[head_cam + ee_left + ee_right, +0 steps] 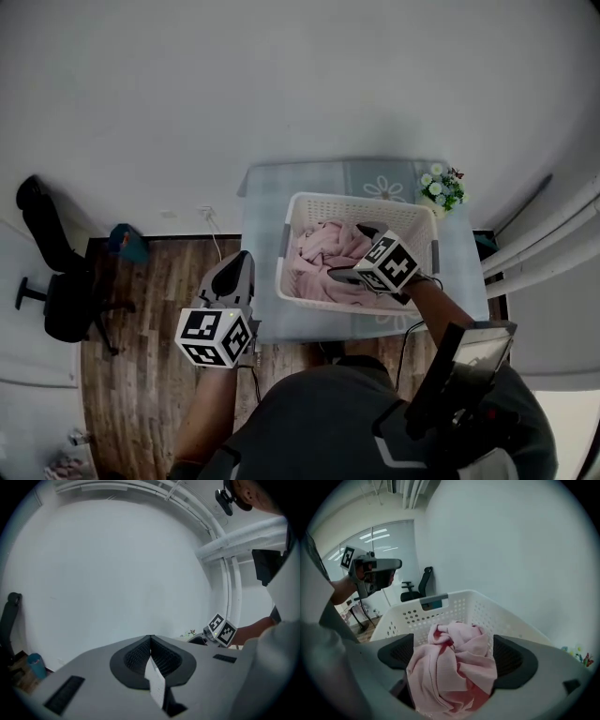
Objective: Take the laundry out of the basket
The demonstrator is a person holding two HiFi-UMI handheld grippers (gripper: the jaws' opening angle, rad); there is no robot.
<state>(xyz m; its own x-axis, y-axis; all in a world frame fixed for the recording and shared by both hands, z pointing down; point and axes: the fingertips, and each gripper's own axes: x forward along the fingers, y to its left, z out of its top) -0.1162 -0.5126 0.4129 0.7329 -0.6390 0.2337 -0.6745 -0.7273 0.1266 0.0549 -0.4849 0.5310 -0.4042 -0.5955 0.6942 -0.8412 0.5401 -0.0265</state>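
The right gripper (pixel 454 652) stood with its jaws wide apart around a raised bunch of the pink laundry (pixel 440 681), not yet pinching it, inside the white basket (pixel 461 595). The left gripper (pixel 150 654) was closed, off to the side. The cloth looked light, soft and limp, so that bunched fold seemed the best hold.

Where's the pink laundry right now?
Head view, right of centre: the pink laundry lies in the white basket on the table, with part of it between the open jaws of the right gripper.
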